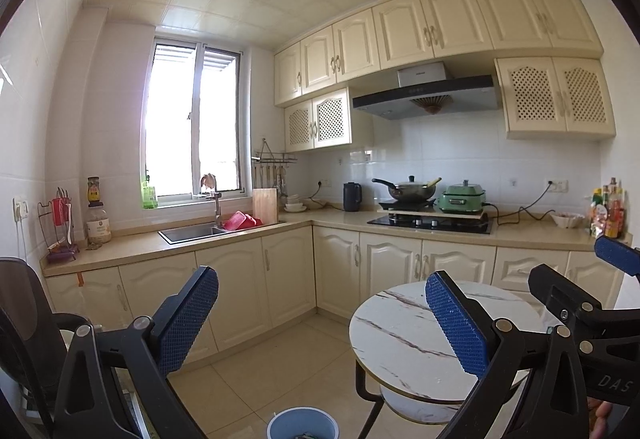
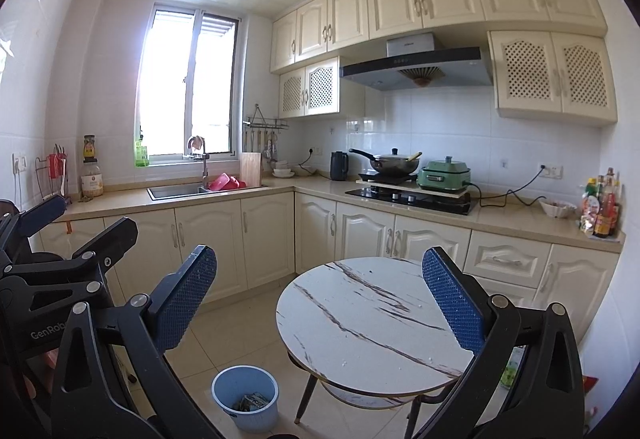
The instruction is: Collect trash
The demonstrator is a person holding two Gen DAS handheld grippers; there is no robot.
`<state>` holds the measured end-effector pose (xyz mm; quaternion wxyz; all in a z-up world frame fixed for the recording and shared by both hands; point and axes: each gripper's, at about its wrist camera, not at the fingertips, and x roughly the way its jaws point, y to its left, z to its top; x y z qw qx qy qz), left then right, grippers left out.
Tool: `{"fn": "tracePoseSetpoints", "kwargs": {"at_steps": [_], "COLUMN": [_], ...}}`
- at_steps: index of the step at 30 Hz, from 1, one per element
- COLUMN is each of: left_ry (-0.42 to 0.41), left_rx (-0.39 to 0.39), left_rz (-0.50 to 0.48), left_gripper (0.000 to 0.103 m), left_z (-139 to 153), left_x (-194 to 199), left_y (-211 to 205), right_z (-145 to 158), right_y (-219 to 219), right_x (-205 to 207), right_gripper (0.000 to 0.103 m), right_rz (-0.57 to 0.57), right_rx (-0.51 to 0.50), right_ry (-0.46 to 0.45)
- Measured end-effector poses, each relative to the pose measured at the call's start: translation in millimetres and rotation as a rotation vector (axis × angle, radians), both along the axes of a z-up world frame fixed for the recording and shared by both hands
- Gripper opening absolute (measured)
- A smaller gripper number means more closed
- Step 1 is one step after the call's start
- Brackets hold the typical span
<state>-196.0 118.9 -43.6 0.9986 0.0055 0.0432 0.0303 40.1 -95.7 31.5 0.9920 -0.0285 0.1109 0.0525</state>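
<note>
In the left wrist view the left tongs stood wide apart with nothing between their blue pads, raised above the tiled floor. The light blue bin sat at the bottom edge, just left of the round marble-topped counter, with scraps of trash barely showing inside. At the right edge the other tool carried the letters "DAS", and its blue pad stuck out above. Open floor ran from the bin to the base cabinets, and a black chair crowded the left edge. In the right wrist view the right tongs were likewise spread and empty, framing the counter, whose top bore only a few small crumbs. The bin stood on the floor just beside the counter's left leg, with crumpled trash lying in its bottom. The left tool at the left edge showed "GenRob", the rest cut off. Floor lay free between the bin, the counter and the cabinets. Bottle labels on the worktop were too small to read.
</note>
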Motion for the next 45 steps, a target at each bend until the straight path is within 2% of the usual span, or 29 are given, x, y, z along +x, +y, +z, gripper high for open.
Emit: {"fn": "tracePoseSetpoints", "kwargs": {"at_steps": [45], "left_ry": [-0.001], "left_rx": [0.016], "left_rz": [-0.025], "left_gripper": [0.102], "left_z": [4], "left_x": [13], "left_y": [38], "right_z": [-2], "right_y": [-3], "right_x": [-1], "right_gripper": [0.103], "right_rz": [-0.014], "right_rx": [-0.004], "right_ry": [0.006]}}
